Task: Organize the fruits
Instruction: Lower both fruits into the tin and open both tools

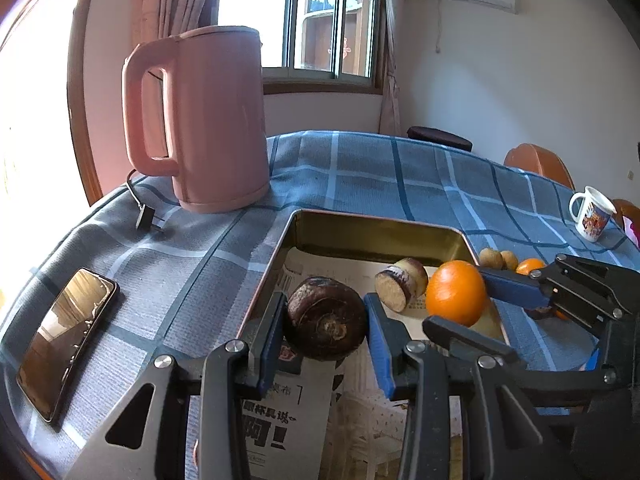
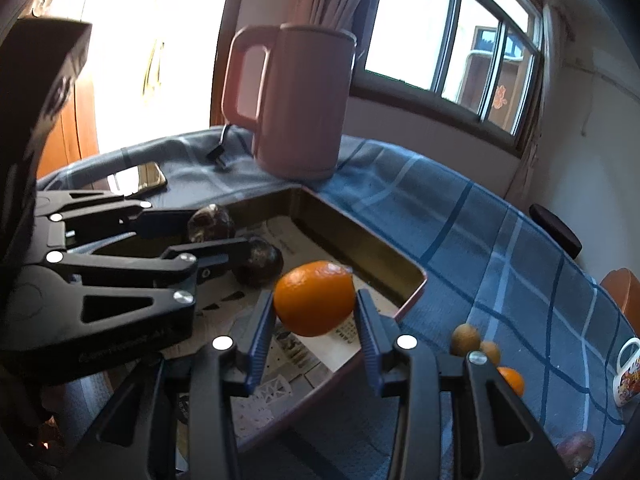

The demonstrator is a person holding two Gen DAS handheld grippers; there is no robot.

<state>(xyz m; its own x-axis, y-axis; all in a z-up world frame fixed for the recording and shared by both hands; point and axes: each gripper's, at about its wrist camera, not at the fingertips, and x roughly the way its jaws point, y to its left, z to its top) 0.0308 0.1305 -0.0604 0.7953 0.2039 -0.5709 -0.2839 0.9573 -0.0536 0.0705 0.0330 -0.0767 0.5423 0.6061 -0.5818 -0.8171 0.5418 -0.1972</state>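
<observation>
- Left gripper [image 1: 326,322]: jaws drawn in on a dark brown, rough-skinned round fruit [image 1: 326,318], held over the near left of the tin tray [image 1: 360,226].
- Right gripper [image 2: 316,322]: clamped on a glossy orange [image 2: 315,298], above the tray's right side.
- Judged step: setting both down inside. Lower each until it rests on the newspaper lining [image 1: 308,416] before letting go, and keep clear of the cut brown-skinned piece [image 1: 400,284].
- Small brownish fruits [image 2: 466,339] and another orange one [image 2: 512,380] wait on the checked cloth [image 1: 360,168], right of the tray.
</observation>
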